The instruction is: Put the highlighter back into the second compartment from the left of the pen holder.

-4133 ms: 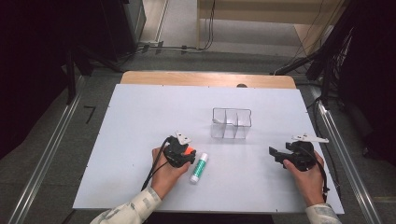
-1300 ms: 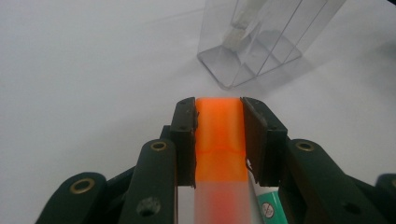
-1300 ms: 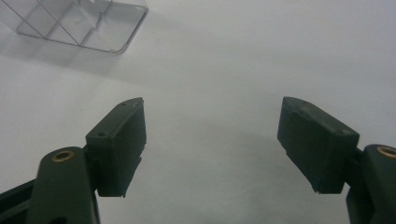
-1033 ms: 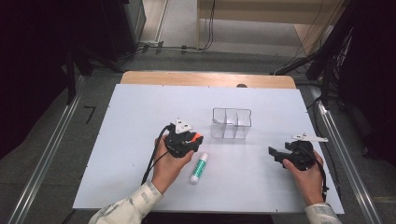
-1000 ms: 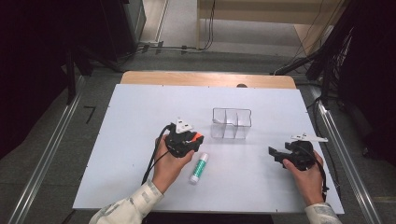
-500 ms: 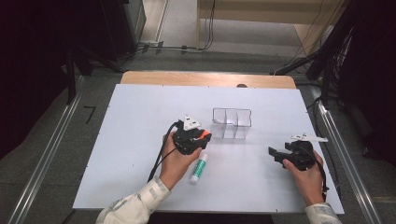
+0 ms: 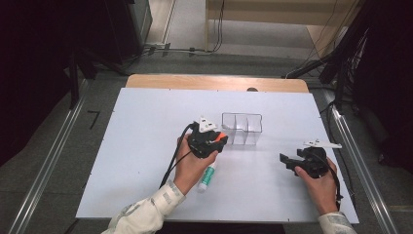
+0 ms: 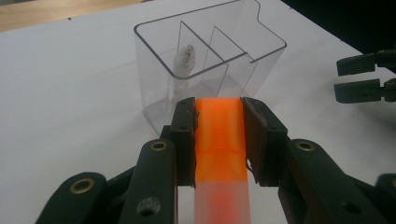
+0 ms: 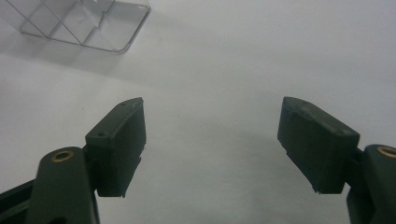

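Orange block (image 8: 221, 135): clamped between the pads of my left gripper (image 8: 219, 140), lifted off the table (image 7: 146, 126), just short of the clear organizer (image 8: 210, 60).
Done: pick-up.
Left: I judge it must go into a compartment; all three look free of blocks.
Look: bright orange, flat-sided, translucent pale toward the camera.
Tube (image 7: 207, 176): lying by my left hand.
Right gripper (image 9: 212, 144): wide open, empty, well apart.
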